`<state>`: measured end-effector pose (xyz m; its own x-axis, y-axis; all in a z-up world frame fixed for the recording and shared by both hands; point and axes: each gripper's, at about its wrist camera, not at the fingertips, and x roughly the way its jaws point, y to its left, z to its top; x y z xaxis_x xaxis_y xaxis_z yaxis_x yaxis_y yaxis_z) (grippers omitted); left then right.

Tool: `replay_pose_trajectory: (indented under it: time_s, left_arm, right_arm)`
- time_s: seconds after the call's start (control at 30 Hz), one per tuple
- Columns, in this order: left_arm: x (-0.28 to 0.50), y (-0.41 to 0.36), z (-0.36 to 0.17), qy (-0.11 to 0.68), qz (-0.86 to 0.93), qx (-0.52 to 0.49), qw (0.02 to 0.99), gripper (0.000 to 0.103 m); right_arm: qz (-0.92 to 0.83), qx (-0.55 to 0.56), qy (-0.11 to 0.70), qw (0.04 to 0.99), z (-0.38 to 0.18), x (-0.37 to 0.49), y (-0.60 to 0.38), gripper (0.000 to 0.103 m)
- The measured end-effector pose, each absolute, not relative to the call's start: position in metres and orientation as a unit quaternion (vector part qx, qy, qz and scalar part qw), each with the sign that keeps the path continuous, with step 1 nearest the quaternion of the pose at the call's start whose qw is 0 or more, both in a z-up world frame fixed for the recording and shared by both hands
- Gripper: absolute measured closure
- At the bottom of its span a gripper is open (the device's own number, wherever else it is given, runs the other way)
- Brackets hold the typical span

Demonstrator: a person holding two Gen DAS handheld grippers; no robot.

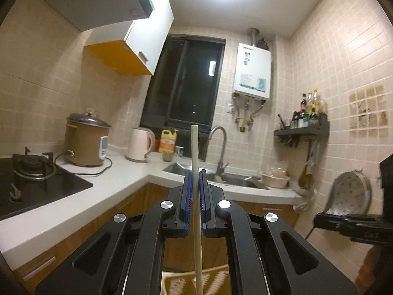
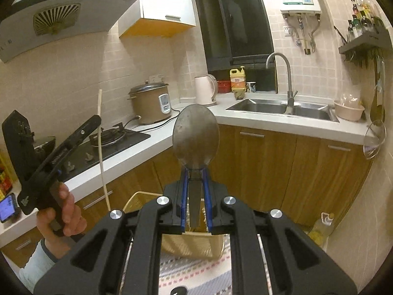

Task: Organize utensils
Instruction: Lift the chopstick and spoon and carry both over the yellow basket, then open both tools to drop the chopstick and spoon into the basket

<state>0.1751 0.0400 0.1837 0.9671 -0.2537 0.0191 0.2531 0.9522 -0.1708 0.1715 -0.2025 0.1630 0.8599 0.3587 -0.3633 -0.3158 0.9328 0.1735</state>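
My left gripper (image 1: 195,179) is shut on a pale wooden chopstick (image 1: 195,152) that stands upright between the blue pads, its top reaching past the fingertips. The right wrist view shows that same left gripper (image 2: 97,120) from the side, held by a hand (image 2: 71,209), with the chopstick (image 2: 101,147) running down through it. My right gripper (image 2: 195,172) is shut on the handle of a metal spoon (image 2: 195,137), whose bowl points up above the fingertips. A yellow woven basket (image 2: 196,243) sits low on the floor behind the right gripper. The right gripper (image 1: 329,220) shows at the left wrist view's right edge.
A white L-shaped counter (image 2: 270,123) carries a gas hob (image 2: 110,142), a rice cooker (image 2: 152,103), a pink kettle (image 2: 206,91) and a steel sink (image 2: 282,109) with tap. Wooden cabinets (image 2: 270,172) stand below. A wall shelf (image 2: 366,41) holds bottles, with hanging utensils underneath. A phone (image 2: 7,209) lies at left.
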Motion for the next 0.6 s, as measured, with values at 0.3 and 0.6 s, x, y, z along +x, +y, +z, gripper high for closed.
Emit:
replay_pose_trajectory:
  time_s: [0.3,0.6]
  left_arm:
    - [0.208,0.045,0.143,-0.010,-0.110,-0.076,0.991,0.099]
    - [0.220,0.056,0.114,0.019,-0.105,-0.081,0.991,0.099]
  right_arm:
    - [0.158,0.027,0.205,0.966,0.123,0.212,-0.189,0.093]
    - [0.162,0.007,0.220,0.962,0.092,0.230,-0.175,0.093]
